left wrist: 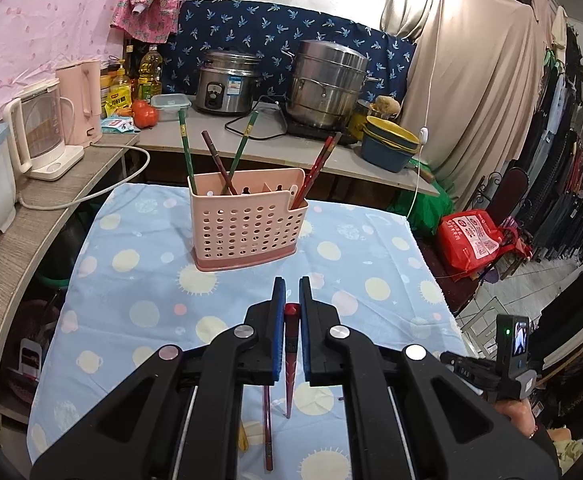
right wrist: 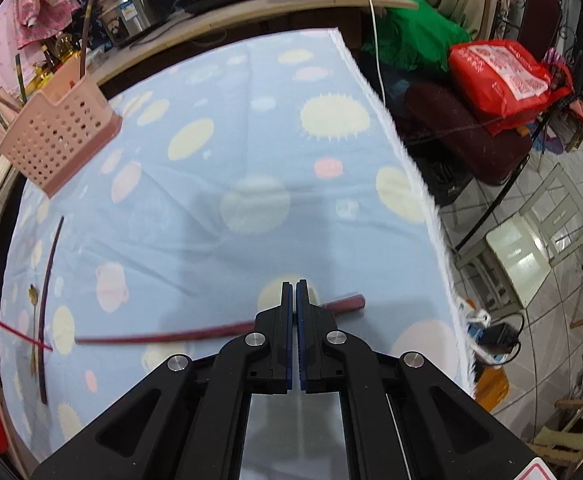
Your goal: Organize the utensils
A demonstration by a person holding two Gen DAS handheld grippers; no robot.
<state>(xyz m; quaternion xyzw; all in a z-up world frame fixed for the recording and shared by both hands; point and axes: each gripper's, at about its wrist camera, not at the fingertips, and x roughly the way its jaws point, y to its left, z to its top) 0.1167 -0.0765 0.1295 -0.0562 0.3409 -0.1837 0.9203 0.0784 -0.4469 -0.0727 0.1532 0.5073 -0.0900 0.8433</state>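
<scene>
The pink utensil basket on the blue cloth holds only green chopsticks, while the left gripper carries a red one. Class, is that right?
Not quite. In the left wrist view the pink utensil basket holds green chopsticks and also dark red ones at its right end. The rest stands: it sits on the blue cloth, and the left gripper carries a red chopstick.

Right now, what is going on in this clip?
A person is sorting chopsticks into a pink basket on a blue tablecloth. The left tool holds a red chopstick between its fingers, pointing down, in front of the basket, which already has several chopsticks in it. The right tool is shut and empty, above another red chopstick lying on the cloth. A dark chopstick also lies loose.
</scene>
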